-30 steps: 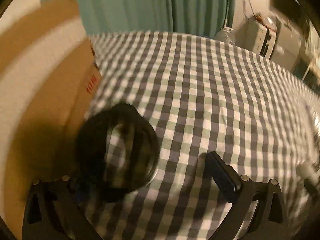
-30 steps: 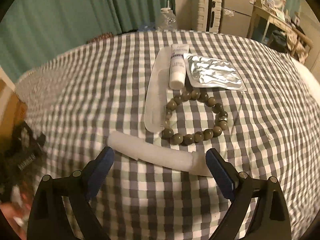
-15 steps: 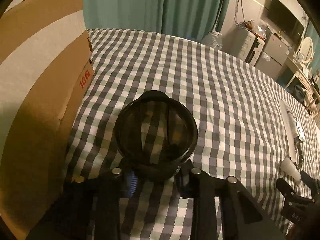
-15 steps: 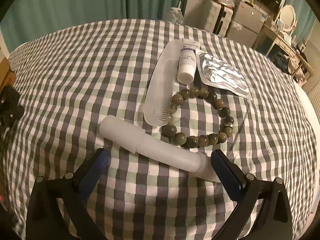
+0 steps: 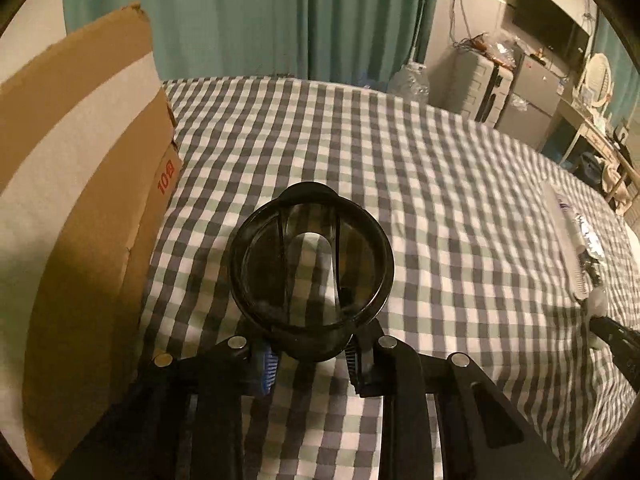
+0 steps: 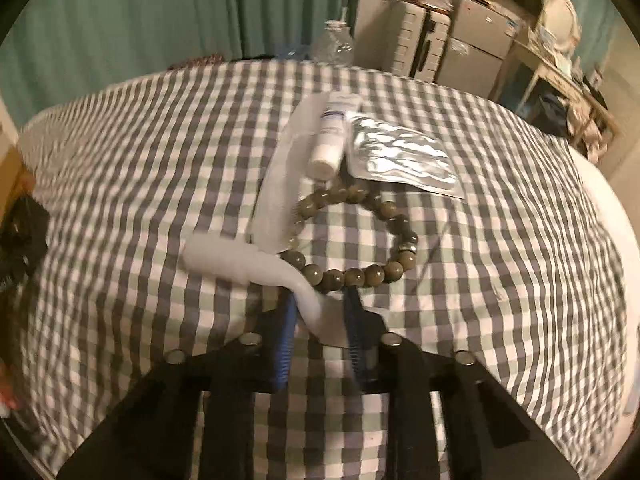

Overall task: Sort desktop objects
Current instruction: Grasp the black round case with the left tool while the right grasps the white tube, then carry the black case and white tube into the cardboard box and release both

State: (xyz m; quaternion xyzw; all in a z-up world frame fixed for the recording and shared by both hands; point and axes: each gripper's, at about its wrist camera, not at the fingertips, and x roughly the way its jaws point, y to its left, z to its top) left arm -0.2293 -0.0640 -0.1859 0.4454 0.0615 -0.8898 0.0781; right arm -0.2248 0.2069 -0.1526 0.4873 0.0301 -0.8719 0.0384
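Desktop bits, left to right: cardboard box, then our left gripper clamped on the black round case, so we lift it level; right gripper pinches the white tube on the checked cloth.
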